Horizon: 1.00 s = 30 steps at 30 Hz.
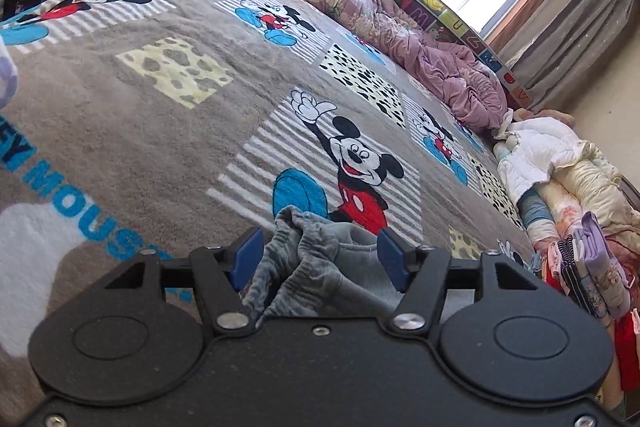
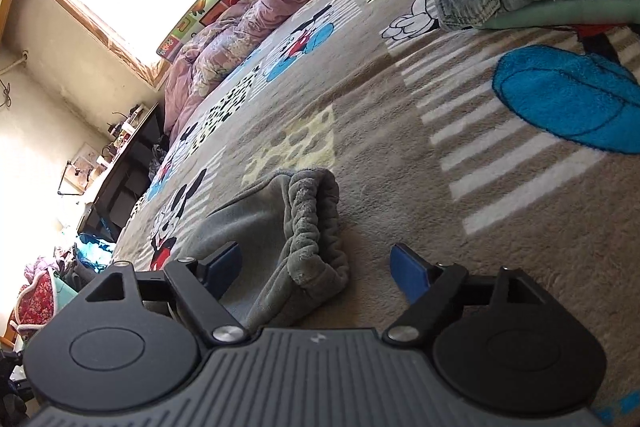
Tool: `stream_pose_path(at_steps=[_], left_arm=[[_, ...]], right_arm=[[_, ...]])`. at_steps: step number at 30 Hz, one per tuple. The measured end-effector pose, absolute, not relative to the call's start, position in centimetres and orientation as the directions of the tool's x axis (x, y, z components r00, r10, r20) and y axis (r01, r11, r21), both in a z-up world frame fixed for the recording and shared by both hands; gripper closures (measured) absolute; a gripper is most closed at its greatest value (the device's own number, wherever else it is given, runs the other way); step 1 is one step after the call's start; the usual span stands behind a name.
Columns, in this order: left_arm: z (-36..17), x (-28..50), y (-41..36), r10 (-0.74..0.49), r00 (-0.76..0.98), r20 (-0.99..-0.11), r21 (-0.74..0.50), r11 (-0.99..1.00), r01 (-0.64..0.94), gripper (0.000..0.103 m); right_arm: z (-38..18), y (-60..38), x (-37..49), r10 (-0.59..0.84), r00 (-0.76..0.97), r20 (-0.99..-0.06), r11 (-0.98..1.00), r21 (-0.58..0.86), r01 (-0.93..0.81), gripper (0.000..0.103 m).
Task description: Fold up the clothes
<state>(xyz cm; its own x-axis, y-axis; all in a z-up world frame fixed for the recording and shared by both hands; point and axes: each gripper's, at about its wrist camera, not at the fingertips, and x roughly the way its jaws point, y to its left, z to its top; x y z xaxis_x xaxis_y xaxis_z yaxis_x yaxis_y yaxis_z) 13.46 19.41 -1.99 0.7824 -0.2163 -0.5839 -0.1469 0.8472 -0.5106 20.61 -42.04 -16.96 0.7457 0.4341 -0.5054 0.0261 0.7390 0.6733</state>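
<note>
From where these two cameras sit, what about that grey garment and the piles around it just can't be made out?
- Grey garment: left wrist view, its near part hidden under the left gripper; what kind of garment it is stays unclear.
- Same garment: right wrist view, the right gripper body covers its near end.
- Folded stack: cut off by the frame edge.

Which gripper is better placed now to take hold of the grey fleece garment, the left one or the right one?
Probably the left gripper: bunched cloth of the grey fleece garment already sits between its open blue fingers. The right gripper is open too, but the elastic cuff lies nearer one finger.
</note>
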Motion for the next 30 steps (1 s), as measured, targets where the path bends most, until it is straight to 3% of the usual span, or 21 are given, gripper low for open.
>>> stream_pose_path(at_steps=[10, 16, 24, 27, 30], left_arm=[[-5.1, 23.0, 18.0, -0.334, 0.586, -0.738, -0.444, 0.895, -0.049, 0.042], [-6.5, 24.6, 17.4, -0.339, 0.53, -0.777, -0.424, 0.904, -0.043, 0.048], [-8.7, 27.0, 18.2, -0.366, 0.488, -0.792, -0.462, 0.883, -0.087, 0.054], [-9.1, 27.5, 18.7, -0.382, 0.49, -0.783, -0.489, 0.866, -0.106, 0.058], [-8.2, 26.9, 18.7, -0.378, 0.533, -0.757, -0.486, 0.871, -0.072, 0.069]], right_arm=[[-17.3, -41.6, 21.6, 0.468, 0.745, -0.475, 0.731, 0.682, -0.025, 0.024], [-17.1, -41.6, 22.4, 0.52, 0.708, -0.478, 0.733, 0.676, -0.082, 0.032], [-16.9, -41.2, 23.3, 0.533, 0.696, -0.482, 0.741, 0.663, -0.108, 0.034], [-16.8, -40.2, 23.7, 0.542, 0.68, -0.494, 0.754, 0.643, -0.134, 0.044], [-16.7, -40.0, 24.1, 0.551, 0.668, -0.499, 0.756, 0.638, -0.148, 0.068]])
